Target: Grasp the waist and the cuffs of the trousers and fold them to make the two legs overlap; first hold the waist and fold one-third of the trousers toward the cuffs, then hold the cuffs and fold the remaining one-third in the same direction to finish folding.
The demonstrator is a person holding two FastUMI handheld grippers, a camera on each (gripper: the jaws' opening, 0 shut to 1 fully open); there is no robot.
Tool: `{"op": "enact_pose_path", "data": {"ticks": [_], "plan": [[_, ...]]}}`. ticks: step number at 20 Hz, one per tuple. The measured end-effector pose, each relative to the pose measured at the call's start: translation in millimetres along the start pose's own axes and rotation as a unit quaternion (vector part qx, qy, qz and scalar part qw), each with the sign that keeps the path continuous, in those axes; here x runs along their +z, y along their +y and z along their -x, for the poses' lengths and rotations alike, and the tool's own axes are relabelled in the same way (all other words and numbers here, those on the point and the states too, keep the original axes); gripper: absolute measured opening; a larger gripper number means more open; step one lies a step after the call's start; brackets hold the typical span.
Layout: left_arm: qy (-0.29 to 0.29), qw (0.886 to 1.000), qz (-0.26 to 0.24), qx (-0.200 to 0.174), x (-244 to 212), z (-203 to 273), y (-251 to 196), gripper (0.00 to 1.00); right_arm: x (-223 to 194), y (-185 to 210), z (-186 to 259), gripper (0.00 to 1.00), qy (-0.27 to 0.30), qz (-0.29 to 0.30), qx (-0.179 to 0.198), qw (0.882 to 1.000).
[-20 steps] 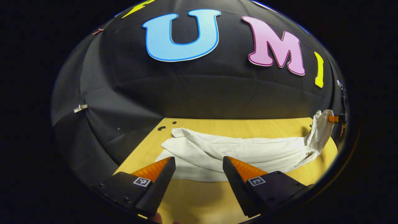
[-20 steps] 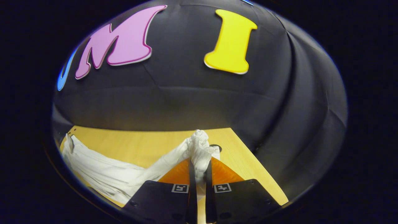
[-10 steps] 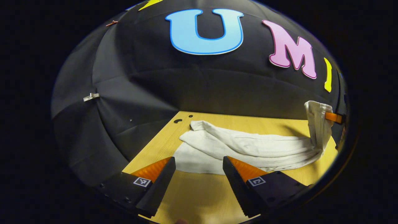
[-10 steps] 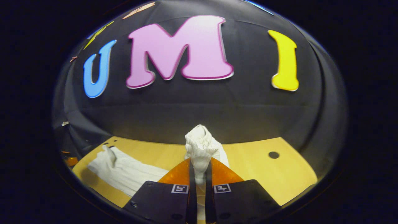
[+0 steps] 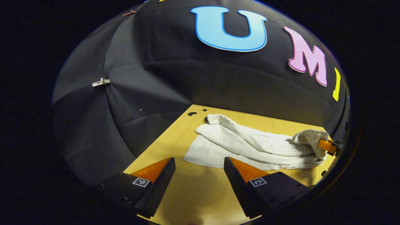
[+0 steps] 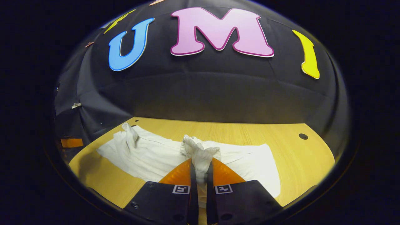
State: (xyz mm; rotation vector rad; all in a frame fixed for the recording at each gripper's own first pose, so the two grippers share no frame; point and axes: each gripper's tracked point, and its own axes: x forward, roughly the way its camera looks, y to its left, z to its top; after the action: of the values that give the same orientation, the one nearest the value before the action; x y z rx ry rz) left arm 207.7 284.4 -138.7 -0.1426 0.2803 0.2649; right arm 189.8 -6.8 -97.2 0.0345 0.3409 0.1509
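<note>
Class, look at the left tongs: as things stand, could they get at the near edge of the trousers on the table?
Probably yes. The left tongs stand open, holding nothing, with the trousers lying just ahead on the table and only bare wood between. The right tongs grip the far bunched end.

White trousers (image 5: 250,147) — rumpled, partly folded, one end lifted

**Setting: recording booth, lab-type**

Black cloth wall (image 5: 162,90) drapes around on all sides, pinned with a small clip (image 5: 101,82). A bare light-wood bench (image 6: 218,129) with drilled holes (image 6: 302,136) fills the floor of the enclosure. No household furnishings.
</note>
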Motion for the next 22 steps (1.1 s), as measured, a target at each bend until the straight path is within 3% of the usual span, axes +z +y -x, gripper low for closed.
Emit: {"op": "enact_pose_path", "data": {"ticks": [2, 6, 7, 8, 11, 13, 14, 15, 18, 22], "plan": [[0.004, 1.000, 0.012, 0.004, -0.2, -9.5, 5.0, 0.98, -11.5, 12.3, -4.2, 0.14, 0.007, 0.000, 0.003, 1.000], [0.015, 0.999, 0.027, 0.007, 2.2, -41.9, 3.5, 0.98, -39.0, 35.8, 1.4, 0.25, 0.025, 0.009, 0.020, 0.999], [0.021, 0.999, 0.030, 0.009, 5.6, -54.7, 4.4, 0.98, -46.3, 40.9, 4.6, 0.31, 0.033, 0.014, 0.027, 0.999], [0.026, 0.999, 0.035, 0.012, 8.2, -64.2, 5.7, 0.98, -49.2, 41.3, 9.3, 0.47, 0.034, 0.021, 0.024, 0.999], [0.045, 0.997, 0.068, 0.009, 11.3, -93.0, 5.9, 0.98, -56.7, 52.3, 23.6, 0.57, 0.037, 0.041, 0.034, 0.998], [0.051, 0.995, 0.081, 0.005, 16.9, -111.7, 5.5, 0.98, -58.7, 55.3, 40.5, 0.72, 0.041, 0.046, 0.042, 0.997], [0.055, 0.995, 0.083, 0.003, 21.1, -120.2, 4.0, 0.98, -57.7, 52.9, 47.8, 0.96, 0.042, 0.052, 0.042, 0.997], [0.060, 0.994, 0.088, 0.003, 24.7, -128.9, 1.8, 0.98, -55.8, 47.6, 56.6, 1.00, 0.044, 0.060, 0.043, 0.996], [0.062, 0.993, 0.100, -0.009, 37.7, -155.7, -10.9, 0.98, -45.5, 11.9, 89.6, 0.98, 0.056, 0.091, 0.027, 0.994], [0.089, 0.992, 0.085, 0.006, 29.1, -185.0, -19.7, 0.97, -29.1, -44.9, 155.6, 0.98, 0.081, 0.099, -0.012, 0.992]]}}
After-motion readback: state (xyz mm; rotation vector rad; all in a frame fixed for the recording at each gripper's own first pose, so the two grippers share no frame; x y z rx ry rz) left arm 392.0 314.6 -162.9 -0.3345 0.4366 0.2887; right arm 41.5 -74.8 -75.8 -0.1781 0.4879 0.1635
